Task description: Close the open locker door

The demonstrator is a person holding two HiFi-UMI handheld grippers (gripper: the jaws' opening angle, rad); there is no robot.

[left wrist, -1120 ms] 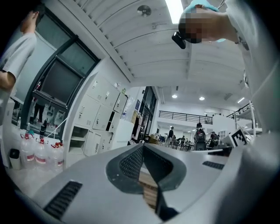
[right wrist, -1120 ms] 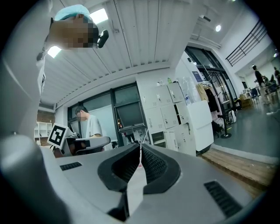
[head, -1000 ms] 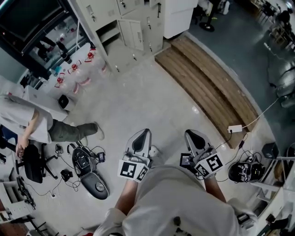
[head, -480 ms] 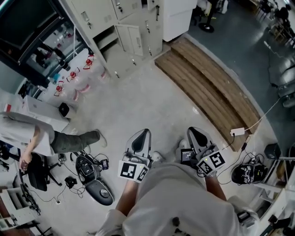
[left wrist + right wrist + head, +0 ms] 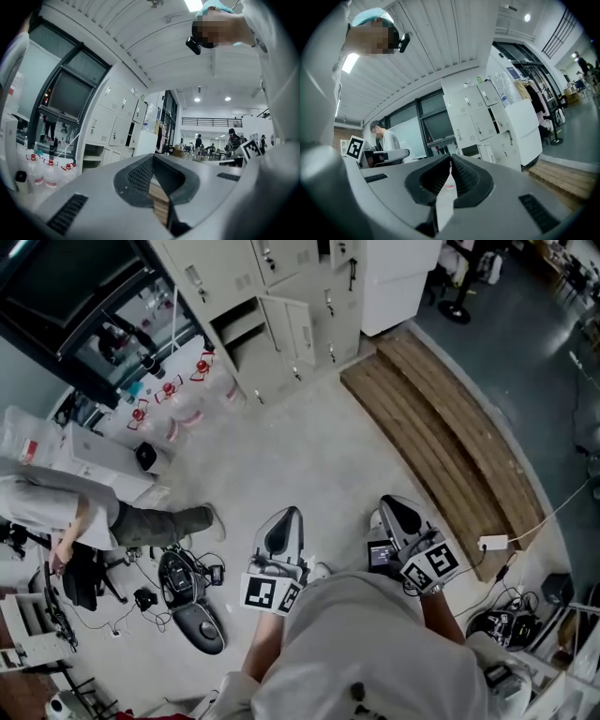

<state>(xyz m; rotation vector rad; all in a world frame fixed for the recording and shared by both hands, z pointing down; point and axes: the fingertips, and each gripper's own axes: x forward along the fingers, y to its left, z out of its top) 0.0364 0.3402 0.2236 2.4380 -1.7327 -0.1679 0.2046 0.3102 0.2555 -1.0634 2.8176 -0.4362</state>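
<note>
Locker door [image 5: 292,329] nearer vs a sec ago, still open; you're approaching w/ left tool [image 5: 289,517] & right tool [image 5: 392,505] both closed, empty.

Head camera is looking steeply down over left gripper [image 5: 286,521] and right gripper [image 5: 396,509]; their cameras are facing level toward distant lockers [image 5: 309,292] ahead, shared by all.
</note>
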